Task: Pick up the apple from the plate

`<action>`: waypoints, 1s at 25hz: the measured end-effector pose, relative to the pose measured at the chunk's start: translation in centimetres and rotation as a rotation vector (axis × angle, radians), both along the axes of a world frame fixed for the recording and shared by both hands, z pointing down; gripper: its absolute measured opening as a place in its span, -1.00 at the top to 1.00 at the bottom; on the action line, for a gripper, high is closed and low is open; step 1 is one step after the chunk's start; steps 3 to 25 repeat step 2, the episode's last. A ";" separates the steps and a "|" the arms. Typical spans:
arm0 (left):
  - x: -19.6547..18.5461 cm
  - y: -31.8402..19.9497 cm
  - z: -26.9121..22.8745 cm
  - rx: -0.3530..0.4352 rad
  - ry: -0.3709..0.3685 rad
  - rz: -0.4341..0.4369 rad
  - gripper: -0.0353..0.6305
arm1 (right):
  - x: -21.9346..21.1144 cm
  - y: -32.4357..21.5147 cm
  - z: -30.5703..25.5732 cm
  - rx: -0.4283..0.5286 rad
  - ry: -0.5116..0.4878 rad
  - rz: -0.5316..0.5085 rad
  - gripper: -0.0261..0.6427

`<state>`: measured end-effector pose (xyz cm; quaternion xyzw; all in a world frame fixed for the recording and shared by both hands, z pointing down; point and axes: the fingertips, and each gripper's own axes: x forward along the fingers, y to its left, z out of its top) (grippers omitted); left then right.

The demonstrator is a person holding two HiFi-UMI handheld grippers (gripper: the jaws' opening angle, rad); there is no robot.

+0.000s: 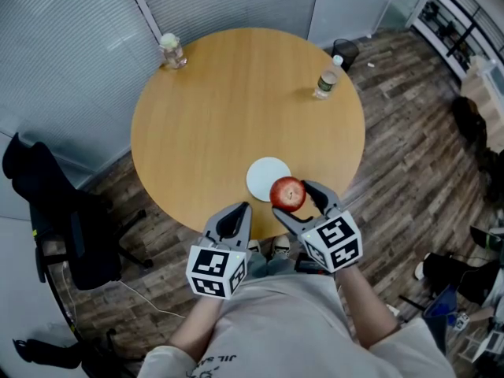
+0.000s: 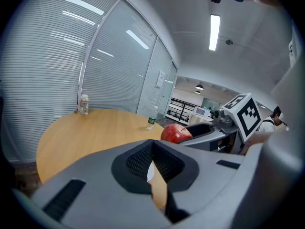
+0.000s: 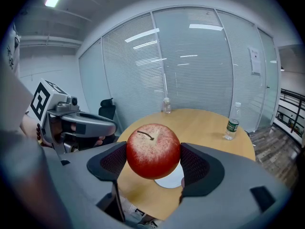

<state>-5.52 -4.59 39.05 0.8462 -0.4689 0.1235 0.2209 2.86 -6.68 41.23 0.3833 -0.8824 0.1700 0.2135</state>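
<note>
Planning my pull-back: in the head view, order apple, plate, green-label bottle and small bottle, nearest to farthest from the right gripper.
1. Apple, held in the right gripper's jaws.
2. Plate, just beyond, near table edge.
3. Green-label bottle, far right rim.
4. Small bottle, far left rim.

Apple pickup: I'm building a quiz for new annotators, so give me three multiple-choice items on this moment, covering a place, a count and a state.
1. Where is the apple relative to the plate?
A lying on it
B held above it in the right gripper
C under it

2. How many bottles stand on the table?
A one
B two
C four

3. The left gripper is:
A shut on the apple
B wide open
C shut, empty

Answers:
1. B, the fingers clamp the apple on both sides and the white plate lies bare below it.
2. B, one bottle stands at each far side.
3. C, its fingers meet with nothing between them.
</note>
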 end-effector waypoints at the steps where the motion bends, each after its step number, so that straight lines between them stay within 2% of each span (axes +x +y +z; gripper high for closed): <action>1: -0.1 0.0 0.0 -0.001 0.000 0.000 0.88 | -0.1 0.0 0.0 -0.001 0.000 0.000 -0.18; 25: -0.1 0.0 0.0 -0.001 0.000 0.000 0.88 | -0.2 0.0 0.0 -0.002 -0.001 0.000 -0.18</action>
